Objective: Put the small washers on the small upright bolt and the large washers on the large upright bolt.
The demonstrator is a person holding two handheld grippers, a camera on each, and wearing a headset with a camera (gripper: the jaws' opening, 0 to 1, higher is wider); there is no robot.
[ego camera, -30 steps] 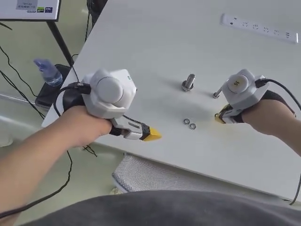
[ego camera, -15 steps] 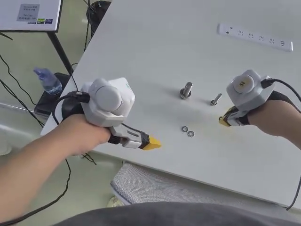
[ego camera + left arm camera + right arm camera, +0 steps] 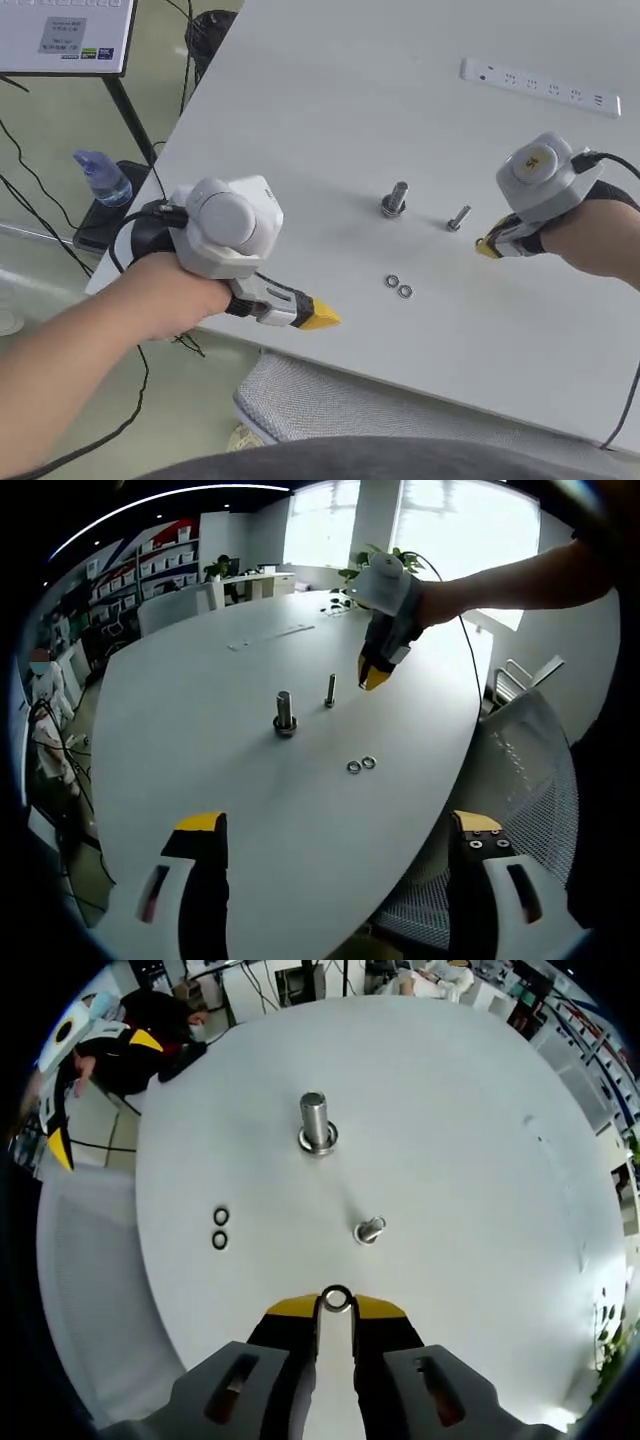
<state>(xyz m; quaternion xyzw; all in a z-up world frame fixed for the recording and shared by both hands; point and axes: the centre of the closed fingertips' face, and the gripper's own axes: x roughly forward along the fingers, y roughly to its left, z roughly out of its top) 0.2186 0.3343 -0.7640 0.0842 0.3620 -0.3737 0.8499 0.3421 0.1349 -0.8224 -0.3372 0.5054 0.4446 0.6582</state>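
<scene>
Moved right, right gripper (image 3: 337,1310) pinches a small silver ring washer (image 3: 337,1299); small shiny bolt (image 3: 369,1230) at one o'clock, two loose rings (image 3: 220,1217) at ten. Left gripper (image 3: 337,823) gapes wide.

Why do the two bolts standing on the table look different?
The large bolt is thicker and taller than the small bolt. The small bolt stands nearer the right gripper, which holds a washer; the large bolt stands farther off. Both are silvery metal and stand upright on the white table, each on a wider base.
</scene>
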